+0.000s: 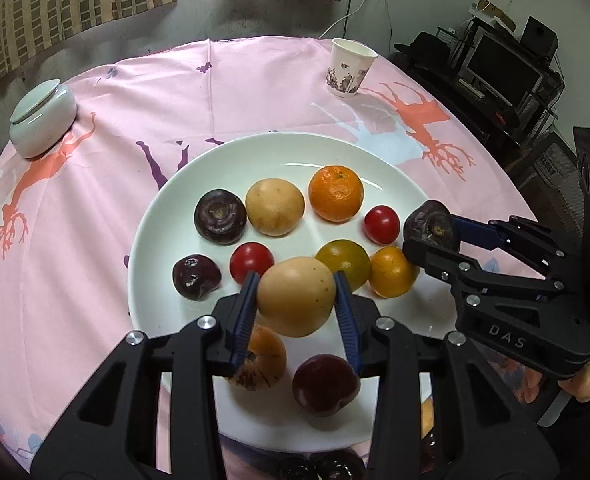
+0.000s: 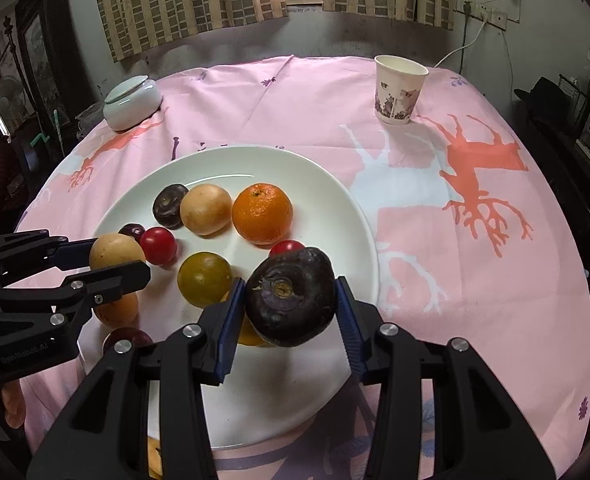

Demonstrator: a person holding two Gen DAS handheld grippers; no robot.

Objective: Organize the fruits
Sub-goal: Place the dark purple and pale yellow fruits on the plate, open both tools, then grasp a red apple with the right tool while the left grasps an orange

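Gripping a tan round fruit (image 1: 297, 296) between its blue pads, the left hand-held gripper (image 1: 297, 300) is hanging above the near part of the white plate (image 1: 255, 152). The right hand-held gripper (image 2: 291, 300) is clamping a dark purple fruit (image 2: 291, 296) over the plate's right rim. Other fruits are filling the plate's middle. Open pink cloth (image 2: 475, 280) is lying to the right, on the desk; a paper cup (image 2: 399, 90) and a lidded jar (image 2: 133, 102) are standing near the far edge.

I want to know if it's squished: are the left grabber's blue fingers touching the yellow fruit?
Touching. The left wrist view shows both blue fingers pressed against the yellow fruit.
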